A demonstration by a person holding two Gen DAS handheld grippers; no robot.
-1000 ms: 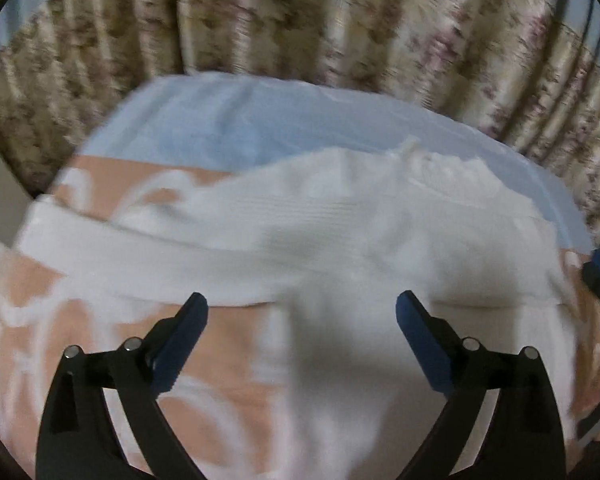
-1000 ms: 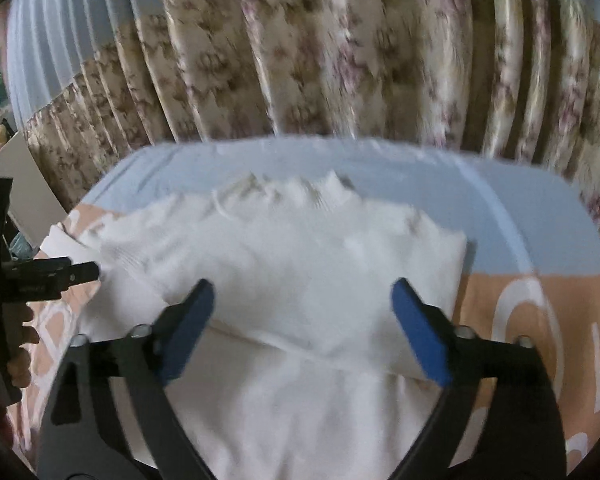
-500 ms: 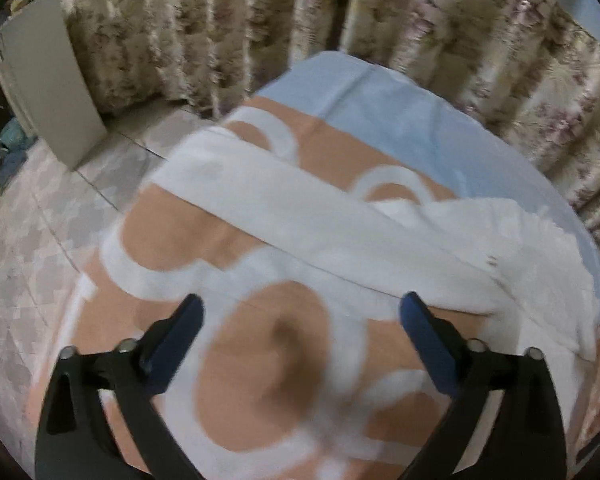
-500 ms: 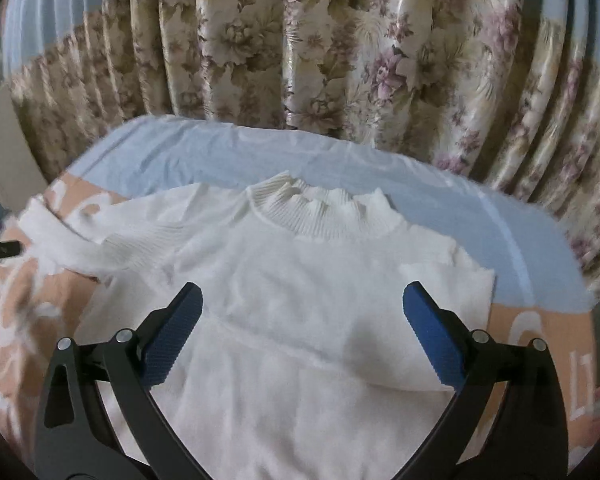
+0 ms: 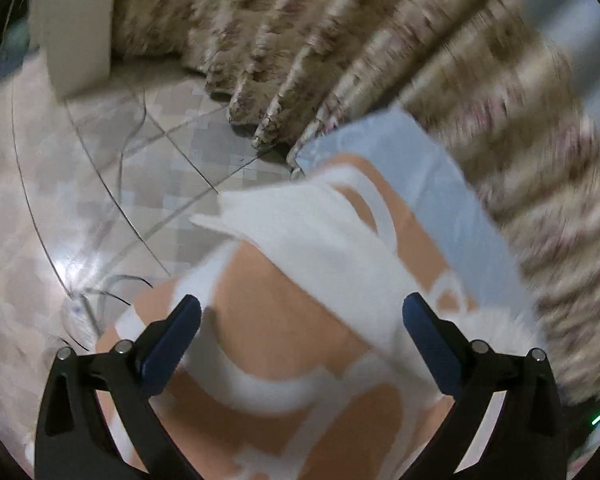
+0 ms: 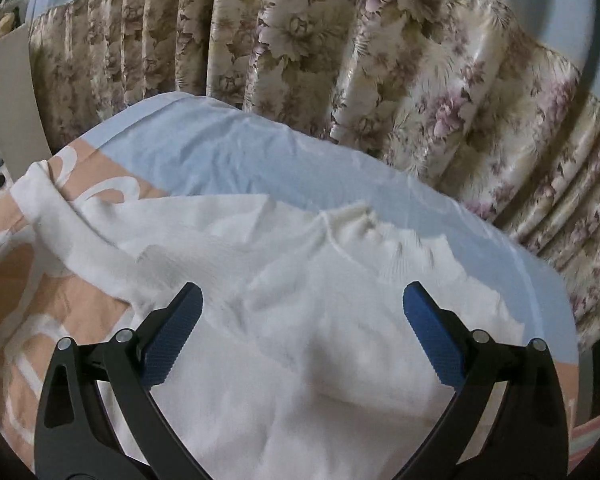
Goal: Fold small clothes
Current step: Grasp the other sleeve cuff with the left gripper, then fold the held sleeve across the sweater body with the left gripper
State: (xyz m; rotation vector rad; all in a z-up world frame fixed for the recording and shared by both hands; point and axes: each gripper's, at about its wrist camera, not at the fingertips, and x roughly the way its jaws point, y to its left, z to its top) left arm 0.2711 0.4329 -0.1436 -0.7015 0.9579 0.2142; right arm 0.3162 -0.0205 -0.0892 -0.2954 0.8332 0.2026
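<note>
Left wrist view gives me a blurred look down at the stretched-out sleeve (image 5: pixel 324 248) of the white sweater (image 6: pixel 308 320), which lies across the orange-and-white patterned blanket (image 5: pixel 284 300) with its cuff reaching the bed's left edge, right above the tiled floor (image 5: pixel 148 168). My left gripper (image 5: pixel 300 320) has just finished spreading its jaws; they stand wide with nothing between them, the sleeve lying ahead and a little to the right of the gap. My right gripper (image 6: pixel 302 320) hangs over the sweater's body, jaws wide too and gripping nothing. The sweater lies flat in the middle of the bed, its ribbed collar (image 6: pixel 364 220) pointing to the far edge where the light blue sheet (image 6: pixel 228 152) meets the floral curtain (image 6: pixel 340 60), so its long axis runs from the near edge to the far edge; the sleeve runs crosswise, out to the left edge. I judge the sleeve fold is the step in hand. Next I would need to bring the left jaws down over the cuff end, close on it, and carry it back across the body, while the right gripper steadies the chest so the knit does not drag.
</note>
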